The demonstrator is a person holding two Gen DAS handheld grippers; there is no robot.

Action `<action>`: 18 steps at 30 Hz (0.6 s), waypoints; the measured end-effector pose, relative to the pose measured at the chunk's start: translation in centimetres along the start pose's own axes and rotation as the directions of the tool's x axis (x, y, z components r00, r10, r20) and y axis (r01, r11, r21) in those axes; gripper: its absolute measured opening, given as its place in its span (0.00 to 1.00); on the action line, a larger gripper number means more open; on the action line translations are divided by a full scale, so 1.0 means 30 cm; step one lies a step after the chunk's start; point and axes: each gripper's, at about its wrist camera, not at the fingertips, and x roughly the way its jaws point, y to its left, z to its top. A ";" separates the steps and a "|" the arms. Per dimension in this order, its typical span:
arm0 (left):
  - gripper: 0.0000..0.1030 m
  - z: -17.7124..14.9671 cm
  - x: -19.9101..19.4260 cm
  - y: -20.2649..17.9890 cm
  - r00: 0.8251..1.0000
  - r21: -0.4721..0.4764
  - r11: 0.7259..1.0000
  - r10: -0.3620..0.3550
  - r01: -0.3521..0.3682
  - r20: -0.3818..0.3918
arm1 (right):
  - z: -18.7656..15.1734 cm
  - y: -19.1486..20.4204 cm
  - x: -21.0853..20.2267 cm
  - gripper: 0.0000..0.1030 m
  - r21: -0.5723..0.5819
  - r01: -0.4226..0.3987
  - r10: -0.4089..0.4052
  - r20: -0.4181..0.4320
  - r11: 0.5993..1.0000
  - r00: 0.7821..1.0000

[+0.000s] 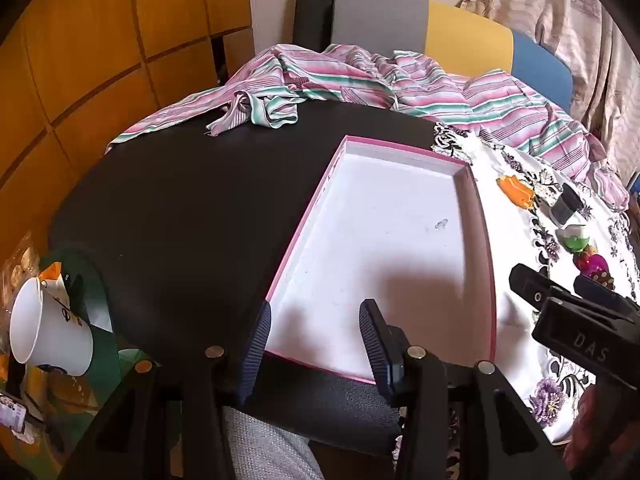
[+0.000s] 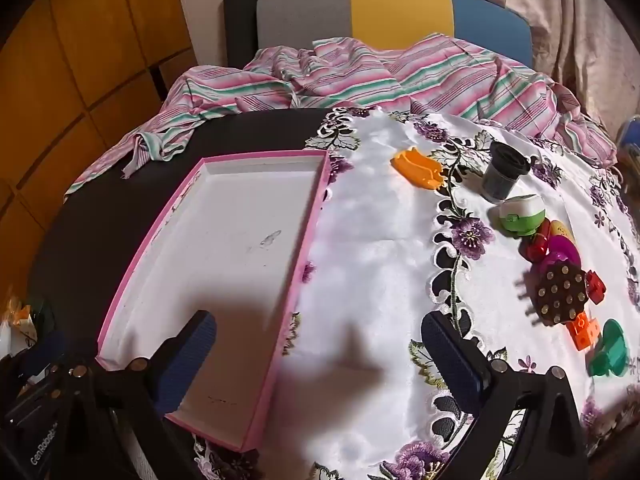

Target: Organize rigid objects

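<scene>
Left gripper (image 1: 316,340) jaws apart, empty, over near edge of pink tray (image 1: 486,240). Right gripper (image 2: 320,360) jaws apart, empty; tray's right wall between them. Beyond right jaw: toy cluster (image 2: 560,280), green-white toy (image 2: 520,212), dark cup (image 2: 504,172), orange piece (image 2: 420,168) on table.

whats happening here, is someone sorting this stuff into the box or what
A person holds two handheld grippers over a table, and neither holds anything yet. The left gripper is open above the near end of the shallow pink-rimmed white tray, which has no toys in it. The right gripper is open above the white floral embroidered cloth. The small toys lie on the cloth to its right: an orange plastic piece, a dark cylindrical cup and a green-and-white round toy.
</scene>
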 end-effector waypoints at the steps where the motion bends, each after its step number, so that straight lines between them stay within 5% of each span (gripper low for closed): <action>1: 0.45 0.000 -0.002 0.001 1.000 0.002 1.000 -0.004 0.004 0.002 | -0.001 -0.001 -0.002 1.00 0.001 0.002 -0.002 0.002 1.000 1.000; 18: 0.45 -0.009 0.017 -0.007 0.999 0.011 0.999 0.039 -0.039 -0.025 | 0.000 0.019 -0.012 1.00 -0.034 -0.001 0.001 0.006 0.999 1.000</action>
